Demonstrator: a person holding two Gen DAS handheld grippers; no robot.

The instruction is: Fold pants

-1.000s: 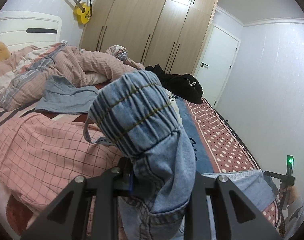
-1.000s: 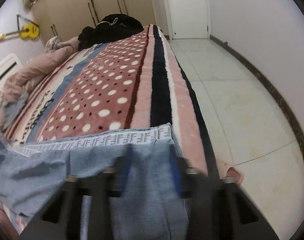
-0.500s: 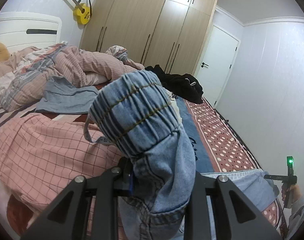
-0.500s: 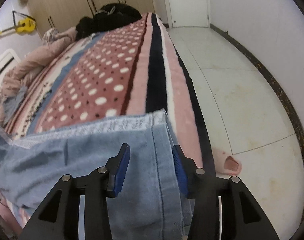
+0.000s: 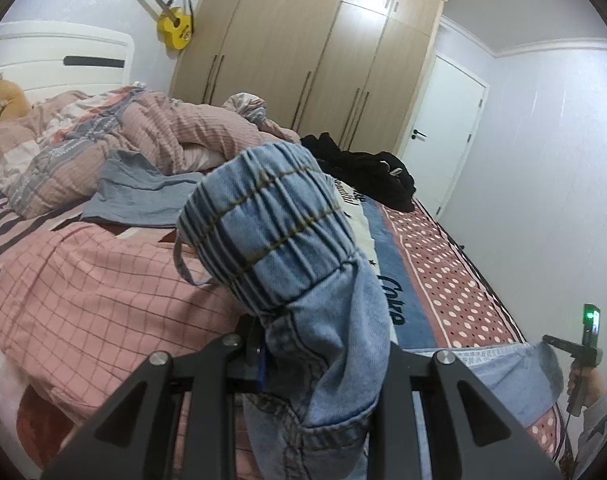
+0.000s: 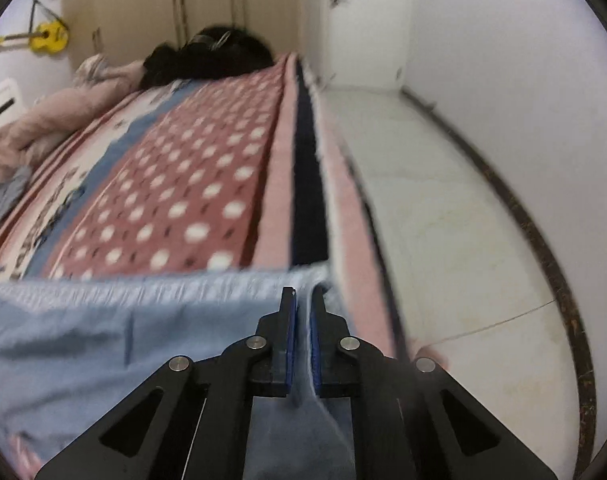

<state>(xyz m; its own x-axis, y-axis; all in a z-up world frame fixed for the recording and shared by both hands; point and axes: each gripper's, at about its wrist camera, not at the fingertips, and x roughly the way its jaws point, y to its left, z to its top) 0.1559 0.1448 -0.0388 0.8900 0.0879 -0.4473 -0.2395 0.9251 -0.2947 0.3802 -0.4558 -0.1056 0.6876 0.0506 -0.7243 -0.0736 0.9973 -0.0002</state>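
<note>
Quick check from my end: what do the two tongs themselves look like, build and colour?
Both are matte black, with angular linkage arms cut with triangular holes and pinned by round silver screws. The right tongs carry thin blue pads on flat black fingers. A sliver of blue pad shows on the left tongs. The left view shows the right unit's upright black post with a green light.

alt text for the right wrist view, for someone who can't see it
The right gripper is shut on the hem of blue pants at the edge of a polka-dot bed. Pale floor lies to the right; the image is blurred.
</note>
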